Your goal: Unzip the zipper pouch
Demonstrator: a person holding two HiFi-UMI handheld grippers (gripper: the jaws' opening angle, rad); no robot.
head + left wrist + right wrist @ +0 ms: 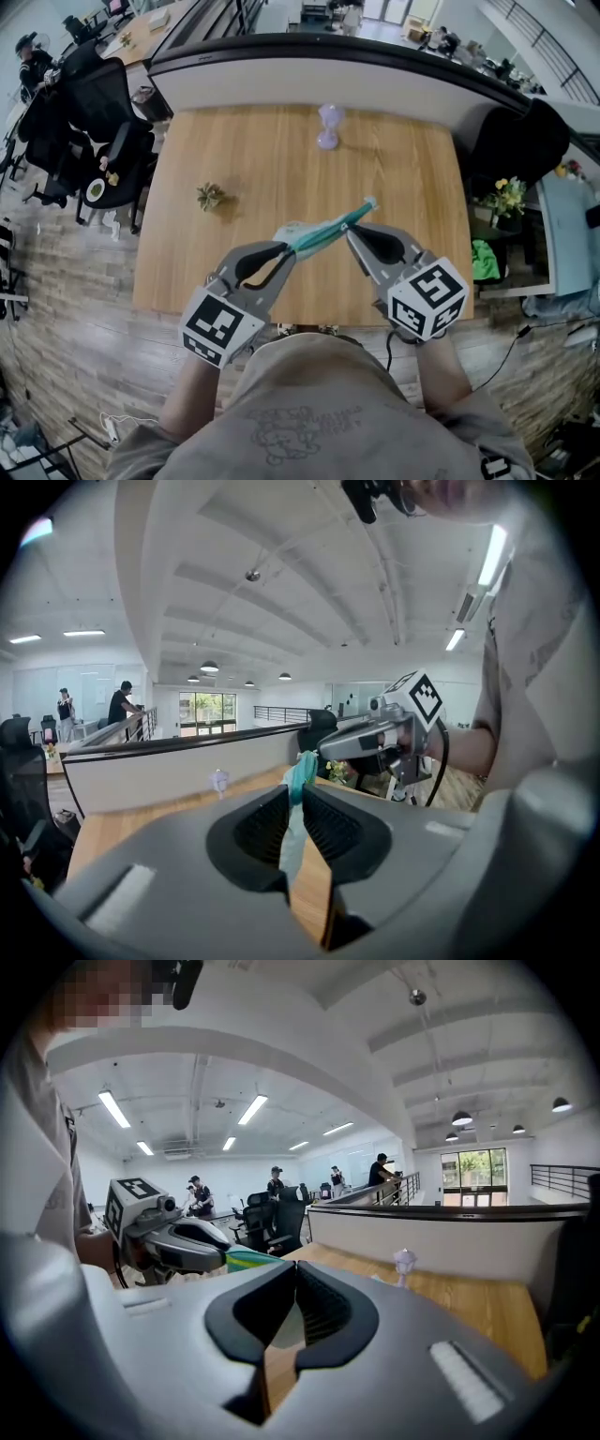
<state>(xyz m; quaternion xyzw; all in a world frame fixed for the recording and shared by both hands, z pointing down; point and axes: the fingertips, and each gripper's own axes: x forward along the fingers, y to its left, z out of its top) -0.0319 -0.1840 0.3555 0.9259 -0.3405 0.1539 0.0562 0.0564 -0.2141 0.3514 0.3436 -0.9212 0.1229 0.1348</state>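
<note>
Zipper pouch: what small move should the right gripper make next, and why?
Probably draw the right gripper along the zipper pouch, away from the left gripper: the left is clamped on one end, the right is shut near the other, both above the table.

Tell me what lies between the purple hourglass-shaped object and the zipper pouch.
Nothing: the head view shows only bare wooden table between the purple hourglass-shaped object and the zipper pouch.

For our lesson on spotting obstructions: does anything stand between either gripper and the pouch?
Nothing visible does. The left gripper is clamped on the pouch, and the right gripper's closed tips meet it further along, above the table.
</note>
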